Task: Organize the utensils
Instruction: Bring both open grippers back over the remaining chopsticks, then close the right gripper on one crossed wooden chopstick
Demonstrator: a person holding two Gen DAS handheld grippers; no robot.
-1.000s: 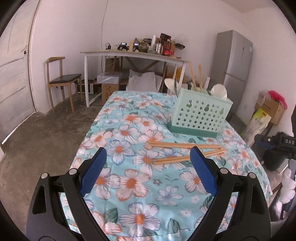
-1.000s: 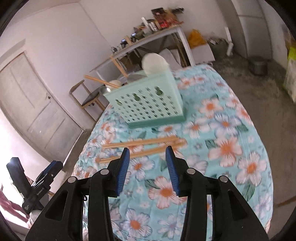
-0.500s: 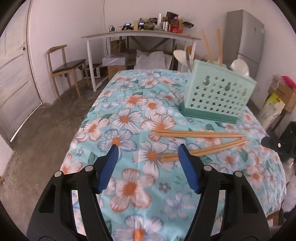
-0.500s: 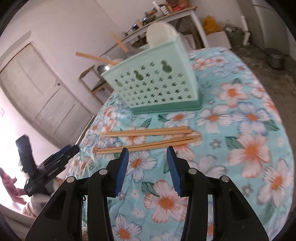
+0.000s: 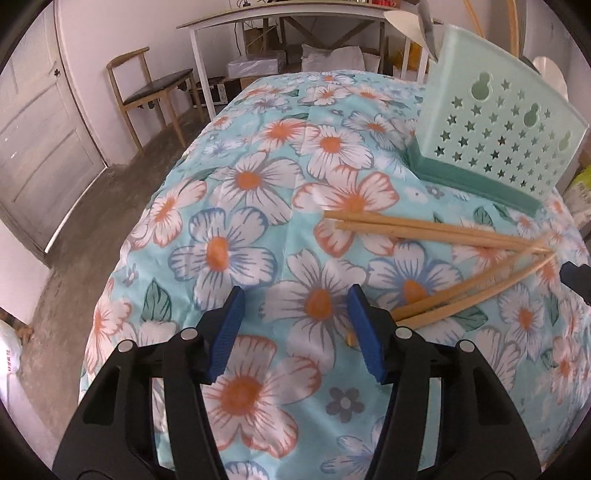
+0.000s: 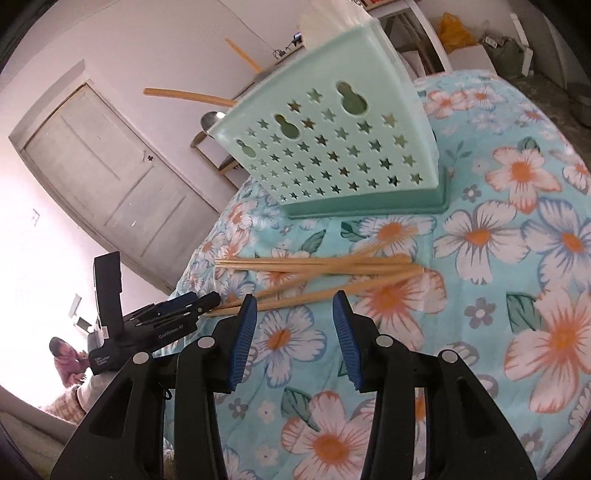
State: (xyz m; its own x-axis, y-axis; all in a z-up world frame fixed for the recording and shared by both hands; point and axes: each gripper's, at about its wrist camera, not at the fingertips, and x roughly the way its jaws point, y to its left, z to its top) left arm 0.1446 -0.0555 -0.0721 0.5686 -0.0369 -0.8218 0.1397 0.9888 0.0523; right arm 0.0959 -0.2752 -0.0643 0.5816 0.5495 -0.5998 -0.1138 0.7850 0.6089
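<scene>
Several wooden chopsticks (image 5: 436, 236) (image 6: 325, 266) lie loose on the flowered tablecloth (image 5: 258, 184), in front of a mint-green perforated utensil basket (image 5: 509, 125) (image 6: 332, 147) that holds more chopsticks and a spoon. My left gripper (image 5: 295, 295) hovers low over the cloth with its jaws closing and nothing between them; the chopstick ends lie just right of its right fingertip. My right gripper (image 6: 291, 301) is open above the cloth, with the nearest chopsticks just beyond its fingertips. The left gripper (image 6: 173, 314) shows at the left of the right wrist view.
A wooden chair (image 5: 155, 85) and a white table (image 5: 280, 14) with boxes under it stand behind the table. A grey door (image 6: 110, 177) is at the left. The tablecloth drops off at the near and left edges.
Both grippers have dropped closer to the cloth and tipped downward toward the chopsticks. The left jaws have narrowed markedly. The right jaws keep the same gap.
</scene>
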